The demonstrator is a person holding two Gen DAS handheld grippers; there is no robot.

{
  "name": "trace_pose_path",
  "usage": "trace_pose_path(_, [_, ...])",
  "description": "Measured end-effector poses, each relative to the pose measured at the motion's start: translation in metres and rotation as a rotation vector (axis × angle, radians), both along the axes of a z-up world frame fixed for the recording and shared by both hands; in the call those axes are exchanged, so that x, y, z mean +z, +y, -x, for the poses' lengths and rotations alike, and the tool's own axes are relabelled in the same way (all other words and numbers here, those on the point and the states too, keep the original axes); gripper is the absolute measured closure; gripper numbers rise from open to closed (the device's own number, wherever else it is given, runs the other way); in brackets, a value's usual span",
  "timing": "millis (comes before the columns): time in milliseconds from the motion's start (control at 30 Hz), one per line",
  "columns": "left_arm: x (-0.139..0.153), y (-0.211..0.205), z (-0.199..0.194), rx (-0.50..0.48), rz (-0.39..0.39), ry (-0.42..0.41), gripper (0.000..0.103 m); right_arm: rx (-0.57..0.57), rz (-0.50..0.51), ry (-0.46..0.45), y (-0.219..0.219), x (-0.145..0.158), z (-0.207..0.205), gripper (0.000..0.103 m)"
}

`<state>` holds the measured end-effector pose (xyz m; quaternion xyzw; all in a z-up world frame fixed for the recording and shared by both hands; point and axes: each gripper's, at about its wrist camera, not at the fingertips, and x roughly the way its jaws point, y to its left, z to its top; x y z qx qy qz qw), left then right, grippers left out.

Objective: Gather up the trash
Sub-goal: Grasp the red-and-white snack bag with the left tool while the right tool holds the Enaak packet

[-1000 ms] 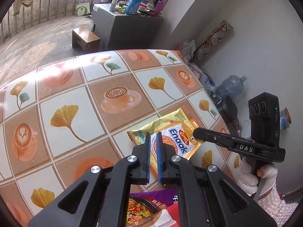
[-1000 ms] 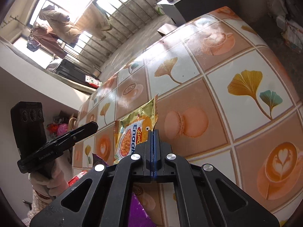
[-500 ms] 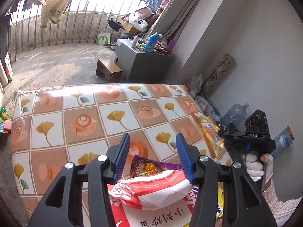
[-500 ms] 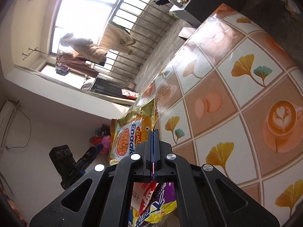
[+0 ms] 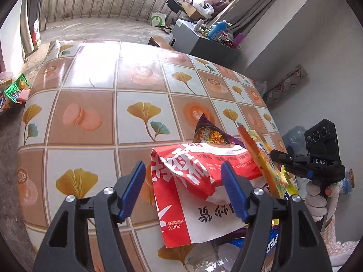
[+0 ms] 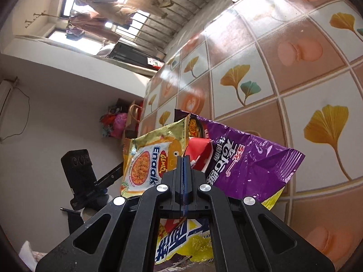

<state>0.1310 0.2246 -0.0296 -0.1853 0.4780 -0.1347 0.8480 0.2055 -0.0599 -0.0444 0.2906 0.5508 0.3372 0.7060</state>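
Observation:
My left gripper (image 5: 183, 167) hangs over the near table edge with its jaws opening. A red and white paper bag (image 5: 181, 181) lies loose between its blue pads (image 5: 133, 188). Behind the bag lies a purple snack wrapper (image 5: 211, 133) (image 6: 245, 163). My right gripper (image 6: 184, 158) (image 5: 273, 153) is shut on a yellow Enaak noodle wrapper (image 6: 145, 163) (image 5: 261, 165), which it holds upright above the pile, right of the red bag (image 6: 199, 149). A yellow and blue wrapper (image 6: 181, 242) lies under the right gripper. In the right wrist view my left gripper (image 6: 113, 173) is at the left.
The table (image 5: 102, 117) has a cloth of leaf and coffee tiles. A grey cabinet (image 5: 204, 45) with bottles and a low wooden stool (image 5: 158, 42) stand beyond it. Snack packets (image 5: 13, 90) lie on the floor at the left. A water jug (image 5: 295, 136) stands by the right wall.
My left gripper opened wide and drew back from the noodle wrapper to over the red bag. My right gripper lifted the noodle wrapper off the table and brought it over the pile.

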Motion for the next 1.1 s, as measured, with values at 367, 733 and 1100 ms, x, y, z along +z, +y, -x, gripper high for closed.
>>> trace_pose_path(367, [-0.038, 0.017, -0.018, -0.022, 0.244, 0.112, 0.036, 0.002, 0.057, 0.057, 0.001, -0.021, -0.006, 0.103])
trace_pose_path(733, [-0.037, 0.025, -0.02, -0.044, 0.481, 0.056, 0.043, 0.003, 0.06, 0.065, 0.01, -0.028, 0.003, 0.103])
trace_pose_path(1100, [-0.022, 0.011, -0.017, -0.058, 0.433, 0.043, 0.061, -0.011, 0.03, 0.059, -0.001, -0.026, 0.009, 0.103])
